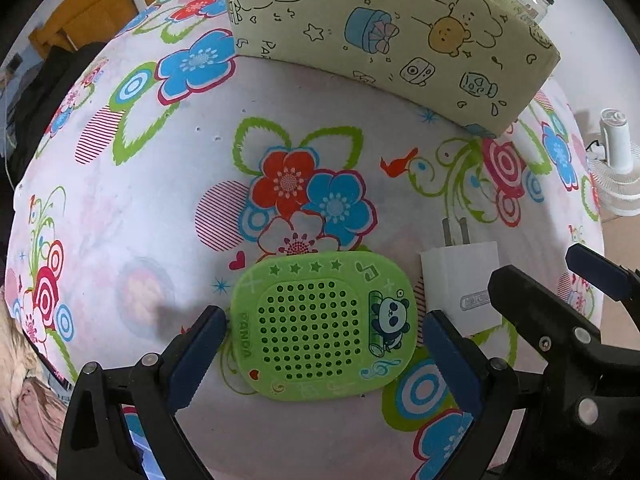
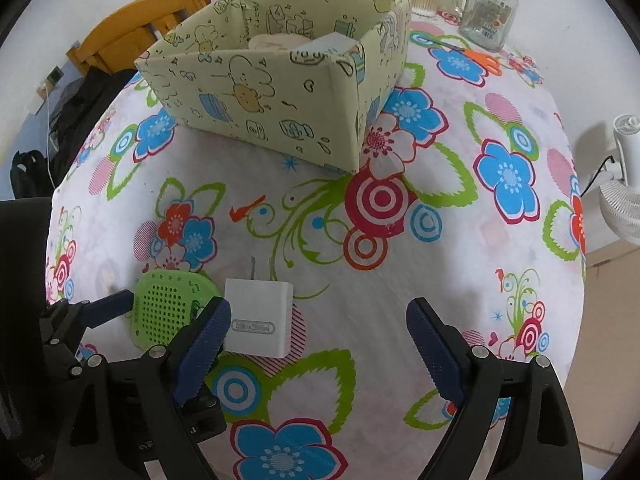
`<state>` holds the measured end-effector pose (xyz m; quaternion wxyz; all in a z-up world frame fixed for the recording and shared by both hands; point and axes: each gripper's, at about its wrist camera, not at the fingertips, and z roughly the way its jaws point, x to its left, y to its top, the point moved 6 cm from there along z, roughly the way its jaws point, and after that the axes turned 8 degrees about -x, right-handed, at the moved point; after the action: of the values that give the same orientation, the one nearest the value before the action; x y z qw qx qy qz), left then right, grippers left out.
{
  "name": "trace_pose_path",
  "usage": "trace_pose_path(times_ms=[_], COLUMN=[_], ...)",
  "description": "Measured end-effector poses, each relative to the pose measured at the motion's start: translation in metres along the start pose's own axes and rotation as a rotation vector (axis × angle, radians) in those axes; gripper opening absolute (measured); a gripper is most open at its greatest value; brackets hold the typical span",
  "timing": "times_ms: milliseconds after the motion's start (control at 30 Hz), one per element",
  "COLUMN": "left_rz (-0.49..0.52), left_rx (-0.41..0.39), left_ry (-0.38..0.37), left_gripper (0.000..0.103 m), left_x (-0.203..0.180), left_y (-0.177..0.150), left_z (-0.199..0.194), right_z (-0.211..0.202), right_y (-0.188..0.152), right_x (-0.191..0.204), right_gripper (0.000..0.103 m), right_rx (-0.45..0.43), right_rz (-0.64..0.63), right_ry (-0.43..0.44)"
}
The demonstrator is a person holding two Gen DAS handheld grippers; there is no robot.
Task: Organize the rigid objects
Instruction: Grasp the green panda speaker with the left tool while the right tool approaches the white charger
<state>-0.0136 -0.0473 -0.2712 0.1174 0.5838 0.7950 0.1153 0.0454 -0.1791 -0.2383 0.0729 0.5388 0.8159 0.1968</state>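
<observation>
A green perforated panda case (image 1: 324, 326) lies flat on the flowered tablecloth, between the open fingers of my left gripper (image 1: 326, 350), which straddles it without clamping. It also shows in the right wrist view (image 2: 168, 312). A white plug charger (image 1: 464, 284) lies just right of it, prongs pointing away; it also shows in the right wrist view (image 2: 258, 318). My right gripper (image 2: 320, 344) is open and empty, its left finger beside the charger. The cream cartoon-print box (image 2: 280, 92) stands at the back with a few items inside.
A glass jar with a green lid (image 2: 490, 8) and orange scissors (image 2: 480, 58) lie at the back right. A wooden chair (image 2: 140, 28) stands behind the table on the left. A white fan (image 2: 624, 184) stands beyond the right edge.
</observation>
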Motion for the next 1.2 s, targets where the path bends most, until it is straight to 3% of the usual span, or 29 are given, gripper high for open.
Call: trace_pose_path(times_ms=[533, 633, 1200], left_rz=[-0.019, -0.004, 0.118], left_rx=[-0.016, -0.039, -0.038], left_ry=[0.096, 0.086, 0.046], left_gripper=[0.102, 0.095, 0.095], left_x=[-0.017, -0.022, -0.026], left_y=[-0.025, -0.030, -0.025], left_z=[0.012, 0.010, 0.005], right_z=[0.012, 0.013, 0.014], right_y=[-0.009, -0.011, -0.013], right_x=[0.001, 0.002, 0.011], right_gripper=[0.092, 0.092, 0.092], right_rx=[0.034, 0.040, 0.039], right_rz=[-0.012, -0.008, 0.057], right_ry=[0.014, 0.017, 0.008])
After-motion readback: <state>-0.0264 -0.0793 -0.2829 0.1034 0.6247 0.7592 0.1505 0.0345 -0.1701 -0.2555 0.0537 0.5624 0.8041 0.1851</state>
